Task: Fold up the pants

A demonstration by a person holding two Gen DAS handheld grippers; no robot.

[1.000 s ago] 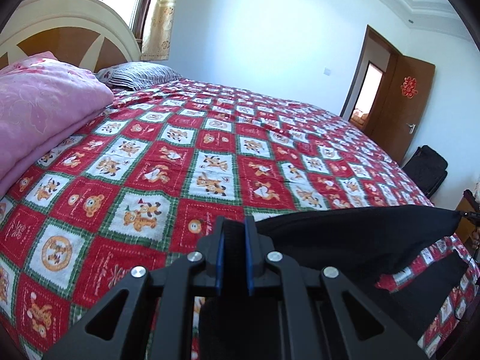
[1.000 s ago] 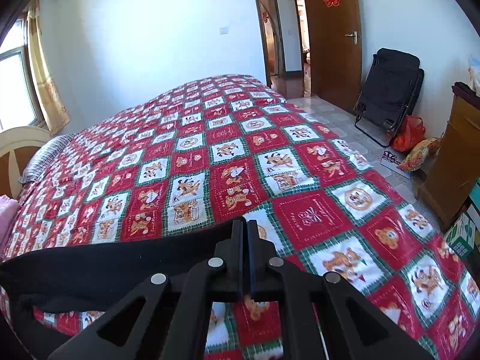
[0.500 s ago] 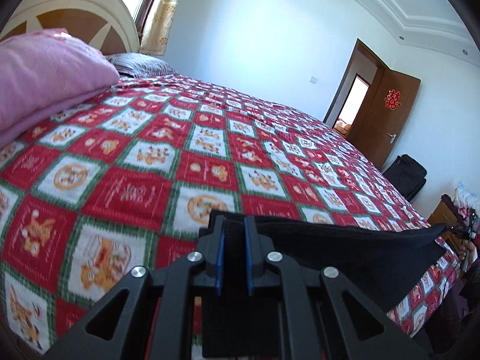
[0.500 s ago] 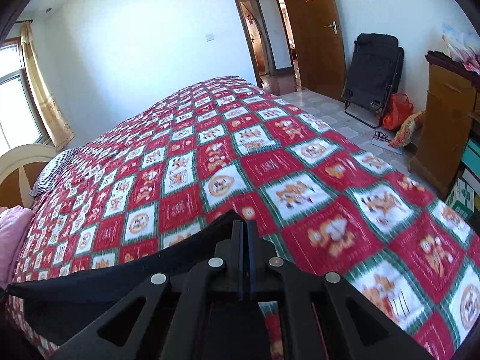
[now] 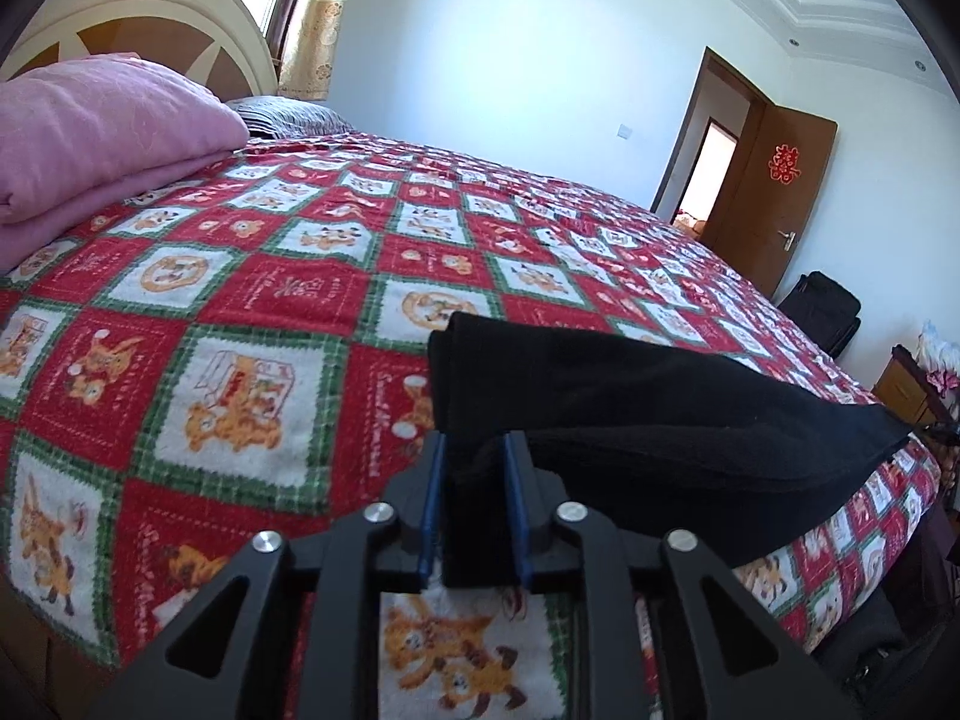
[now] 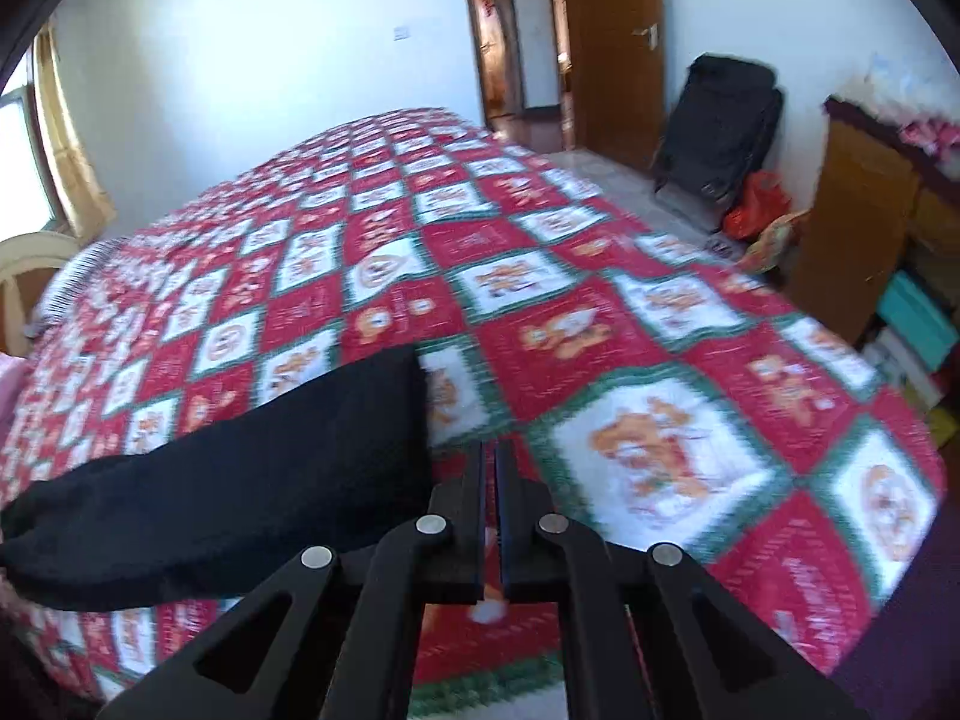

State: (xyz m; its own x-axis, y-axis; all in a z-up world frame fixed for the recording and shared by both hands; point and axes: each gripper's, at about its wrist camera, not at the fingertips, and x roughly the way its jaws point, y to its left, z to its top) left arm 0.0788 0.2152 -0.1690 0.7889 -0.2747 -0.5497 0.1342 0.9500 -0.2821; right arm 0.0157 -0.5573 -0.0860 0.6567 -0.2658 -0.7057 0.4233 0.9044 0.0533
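The black pants (image 5: 630,420) lie folded in a long band on the red checked bedspread (image 5: 240,300), running off to the right. My left gripper (image 5: 474,450) straddles their near left end. Its jaws are opening, the cloth still sits between the blue pads, and a slim gap shows on the left side. In the blurred right wrist view the pants (image 6: 240,480) rest just left of my right gripper (image 6: 492,450). That gripper is shut, and I see no cloth between its fingers. The pants' far corner reaches past its tips.
A folded pink blanket (image 5: 90,132) and a striped pillow (image 5: 288,117) lie by the headboard (image 5: 150,18). Beyond the bed's foot stand a black folding chair (image 6: 720,132), a red bag (image 6: 756,204), a wooden cabinet (image 6: 852,228) and an open brown door (image 5: 774,192).
Both grippers came lower and further over the bed. The pants, held up taut before, now lie on the bedspread. The left jaws have widened, and the cloth no longer peaks at the right gripper's tips.
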